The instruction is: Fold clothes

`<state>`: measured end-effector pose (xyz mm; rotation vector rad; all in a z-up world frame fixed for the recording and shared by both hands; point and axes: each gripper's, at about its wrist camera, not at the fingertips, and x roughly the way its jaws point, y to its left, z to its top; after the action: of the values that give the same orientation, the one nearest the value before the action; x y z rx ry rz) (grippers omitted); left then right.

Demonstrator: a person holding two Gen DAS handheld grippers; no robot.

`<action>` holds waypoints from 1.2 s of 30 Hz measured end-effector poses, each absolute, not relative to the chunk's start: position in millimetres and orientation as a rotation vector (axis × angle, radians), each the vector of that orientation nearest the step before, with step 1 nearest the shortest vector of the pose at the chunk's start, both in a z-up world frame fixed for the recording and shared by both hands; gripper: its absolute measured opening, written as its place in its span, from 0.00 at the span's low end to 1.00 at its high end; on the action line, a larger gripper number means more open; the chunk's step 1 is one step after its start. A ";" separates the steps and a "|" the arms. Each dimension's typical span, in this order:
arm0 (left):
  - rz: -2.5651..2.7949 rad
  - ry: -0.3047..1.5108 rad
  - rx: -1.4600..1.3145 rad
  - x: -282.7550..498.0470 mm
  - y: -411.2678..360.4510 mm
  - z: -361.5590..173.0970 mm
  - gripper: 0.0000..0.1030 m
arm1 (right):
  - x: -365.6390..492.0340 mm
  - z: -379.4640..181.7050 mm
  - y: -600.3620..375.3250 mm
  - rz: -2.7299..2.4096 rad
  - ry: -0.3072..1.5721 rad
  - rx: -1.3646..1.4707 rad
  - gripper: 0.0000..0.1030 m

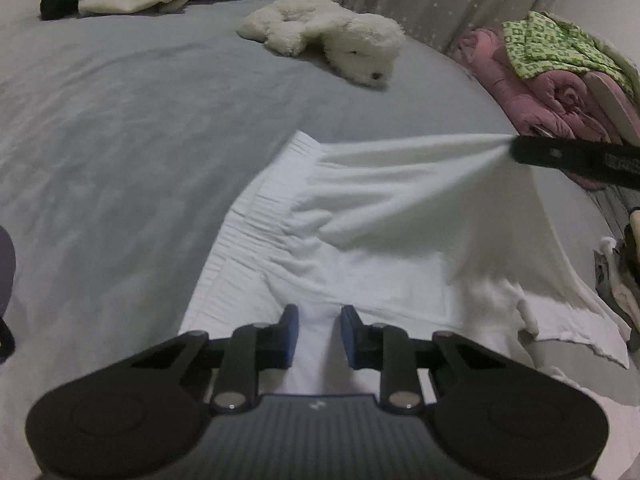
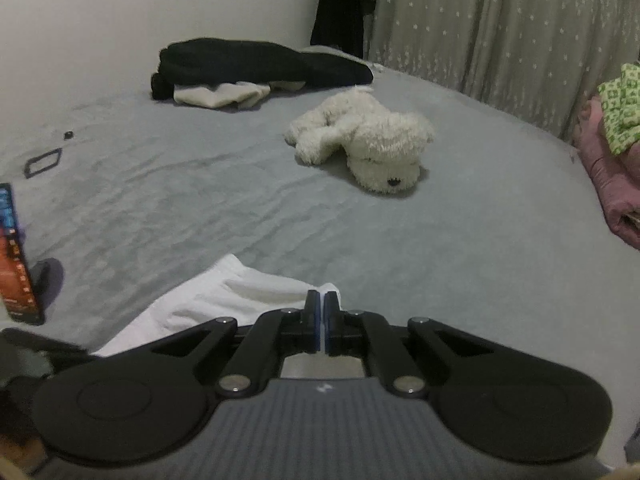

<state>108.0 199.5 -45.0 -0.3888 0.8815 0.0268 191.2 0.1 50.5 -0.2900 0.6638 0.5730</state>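
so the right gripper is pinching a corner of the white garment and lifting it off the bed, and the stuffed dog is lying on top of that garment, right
Not quite. The right gripper does pinch the white garment and lift it off the grey bed, but the stuffed dog is not on it. The left wrist view shows it lying apart on the bare sheet, farther back.

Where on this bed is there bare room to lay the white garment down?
The widest bare stretch of grey sheet lies between the white garment, the plush dog and the black clothes pile. It is crowded at the right edge, by the pink quilt and green cloth.
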 end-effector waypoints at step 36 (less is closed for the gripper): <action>-0.028 0.855 -0.419 83.3 208.4 -40.4 0.25 | 112.6 -38.2 -28.3 0.699 0.973 -0.008 0.14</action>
<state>83.3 208.4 -40.4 -0.4188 0.8548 -0.0283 112.6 -28.3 -38.2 -0.0081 0.9732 0.6986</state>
